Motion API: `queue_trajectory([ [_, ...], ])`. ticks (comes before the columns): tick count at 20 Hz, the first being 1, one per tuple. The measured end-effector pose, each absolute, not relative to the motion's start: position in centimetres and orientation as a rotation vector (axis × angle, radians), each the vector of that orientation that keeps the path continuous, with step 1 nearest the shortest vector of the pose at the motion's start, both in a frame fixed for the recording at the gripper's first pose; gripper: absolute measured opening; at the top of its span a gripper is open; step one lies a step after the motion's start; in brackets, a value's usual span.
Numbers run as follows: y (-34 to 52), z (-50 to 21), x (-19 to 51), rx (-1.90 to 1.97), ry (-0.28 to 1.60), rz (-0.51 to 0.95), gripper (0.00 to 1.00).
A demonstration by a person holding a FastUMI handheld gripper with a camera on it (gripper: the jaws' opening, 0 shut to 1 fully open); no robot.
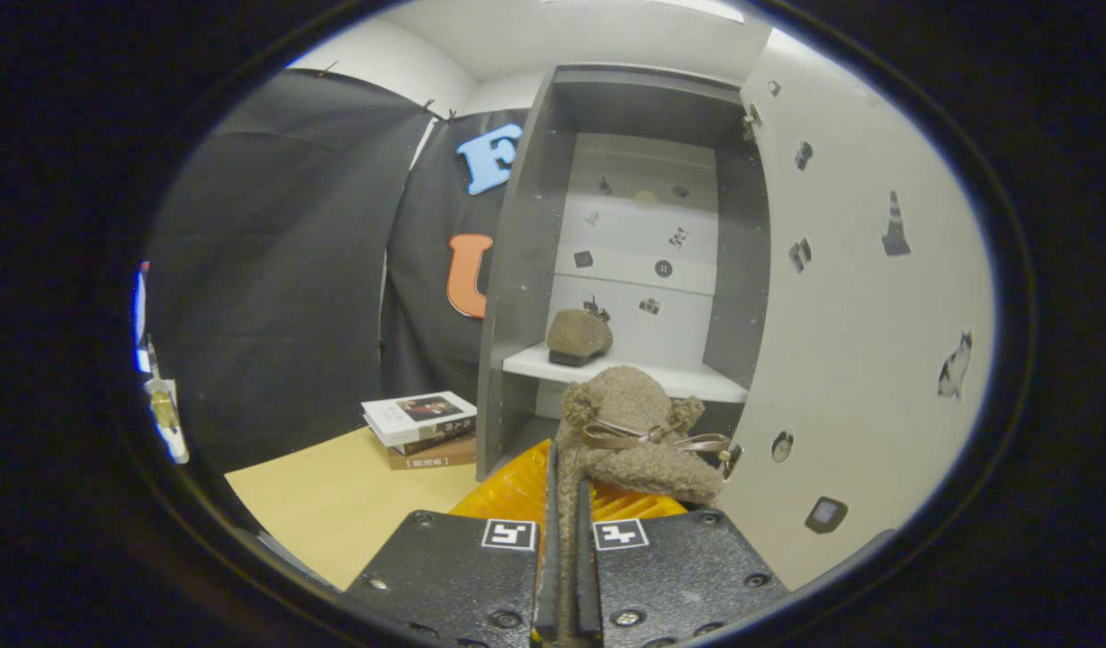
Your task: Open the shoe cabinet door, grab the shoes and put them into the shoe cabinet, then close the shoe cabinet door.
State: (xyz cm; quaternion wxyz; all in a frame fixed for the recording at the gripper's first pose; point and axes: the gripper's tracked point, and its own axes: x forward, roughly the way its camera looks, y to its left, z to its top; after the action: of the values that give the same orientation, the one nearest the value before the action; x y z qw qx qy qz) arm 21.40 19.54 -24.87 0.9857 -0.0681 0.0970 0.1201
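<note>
While the gripper [566, 540] pinched the fuzzy shoe [629, 441] tight by what looked like its collar, its mate [578, 337] sat on the cabinet shelf [687, 382] beyond; lifting clear of the shelf edge seemed wise.

Fisheye camera riding on the gripper [566, 540].
It looks forward along the fingers, close to the open shoe cabinet [535, 270].

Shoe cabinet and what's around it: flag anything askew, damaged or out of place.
Nothing stands out. The shoe cabinet door stands open, one fuzzy shoe sits upright on the white shelf, and the gripper is shut on the second shoe just ahead.
</note>
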Motion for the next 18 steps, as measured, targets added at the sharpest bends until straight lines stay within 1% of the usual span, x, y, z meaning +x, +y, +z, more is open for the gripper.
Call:
queue_trajectory([
  [5,18.6,-16.3,23.7,-0.104,0.119,0.243,0.10],
  [10,18.0,-10.8,28.0,0.003,0.168,0.259,0.10],
  [14,16.9,-9.2,34.5,0.004,0.201,0.224,0.10],
  [18,15.4,-10.4,40.8,-0.054,0.222,0.145,0.11],
])
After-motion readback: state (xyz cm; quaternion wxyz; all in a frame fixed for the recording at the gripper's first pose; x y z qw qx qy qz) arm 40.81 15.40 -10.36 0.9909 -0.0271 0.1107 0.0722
